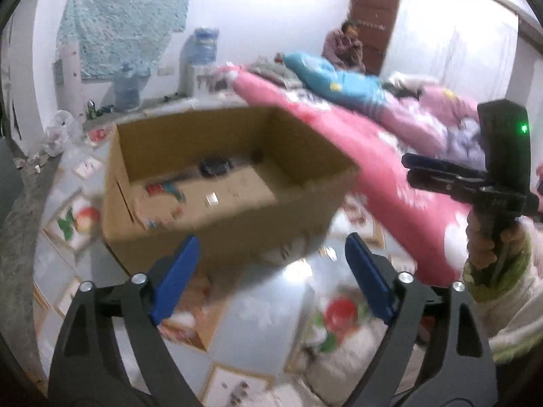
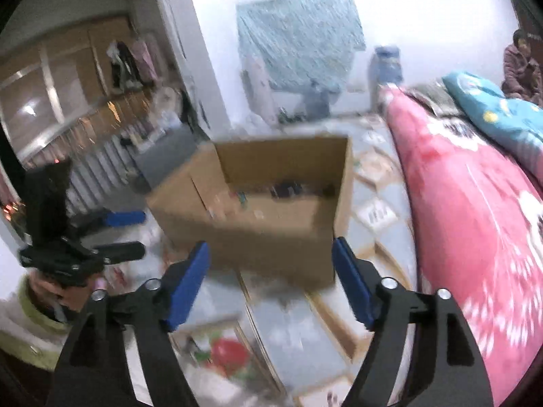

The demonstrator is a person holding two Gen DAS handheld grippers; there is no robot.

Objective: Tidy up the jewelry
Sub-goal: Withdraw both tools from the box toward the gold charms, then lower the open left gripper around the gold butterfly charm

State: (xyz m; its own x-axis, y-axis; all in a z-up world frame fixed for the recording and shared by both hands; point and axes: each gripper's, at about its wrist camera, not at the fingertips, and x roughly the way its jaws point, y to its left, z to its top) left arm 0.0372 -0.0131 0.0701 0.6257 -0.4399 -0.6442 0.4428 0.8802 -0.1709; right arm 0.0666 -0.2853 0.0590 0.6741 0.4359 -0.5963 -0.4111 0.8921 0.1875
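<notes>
An open brown cardboard box [image 1: 305,149] stands on the tiled floor ahead of both grippers. Inside it lie a dark object [image 1: 213,166], some small colourful pieces [image 1: 163,190] and a small white square [image 1: 211,199]; blur hides what they are. My left gripper [image 1: 273,237] is open and empty, just short of the box's near wall. At the right edge of this view a hand holds my right gripper [image 1: 409,168]. The right wrist view shows the box [image 2: 258,234] with the dark object [image 2: 286,188], my right gripper [image 2: 270,242] open and empty, and the left gripper [image 2: 142,234] open at the left.
A bed with a pink quilt [image 1: 390,176] and a blue pillow [image 1: 339,81] runs along the right of the box. A person [image 1: 346,47] sits at the far end. Water bottles [image 1: 203,47] stand by the back wall. A white bag [image 1: 339,349] lies on the patterned floor tiles.
</notes>
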